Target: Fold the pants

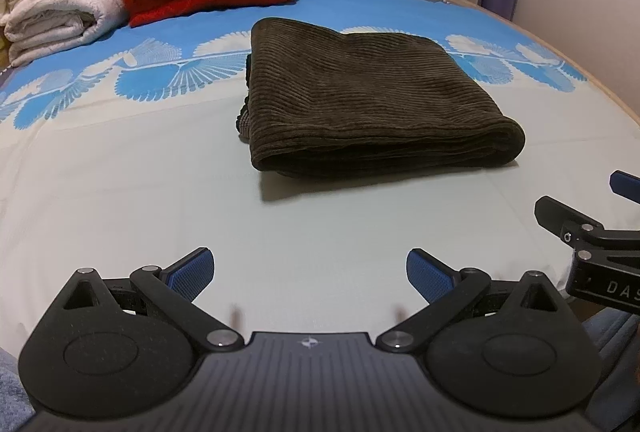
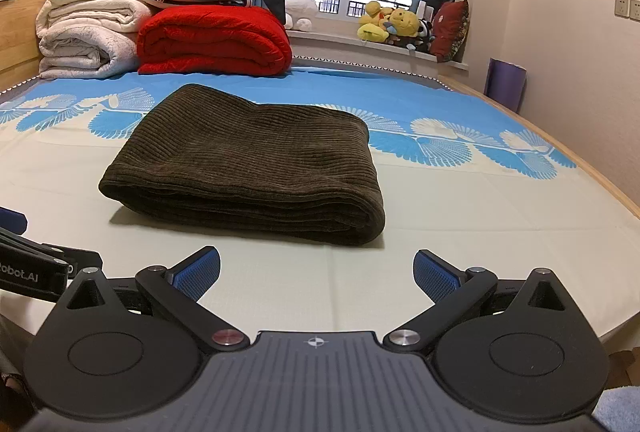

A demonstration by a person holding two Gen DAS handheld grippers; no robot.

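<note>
The dark brown corduroy pants (image 1: 360,99) lie folded into a thick rectangle on the bed, its folded edge toward me; they also show in the right wrist view (image 2: 256,163). My left gripper (image 1: 310,278) is open and empty, held back from the pants' near edge above the pale sheet. My right gripper (image 2: 316,278) is open and empty, also short of the pants. Part of the right gripper (image 1: 592,232) shows at the right edge of the left wrist view, and part of the left gripper (image 2: 36,268) at the left edge of the right wrist view.
The bed sheet (image 1: 120,191) is pale with a blue patterned band. A red folded blanket (image 2: 212,39) and white folded blankets (image 2: 88,35) are stacked at the far left. Plush toys (image 2: 392,23) sit on the windowsill. The bed's wooden edge (image 2: 592,167) runs along the right.
</note>
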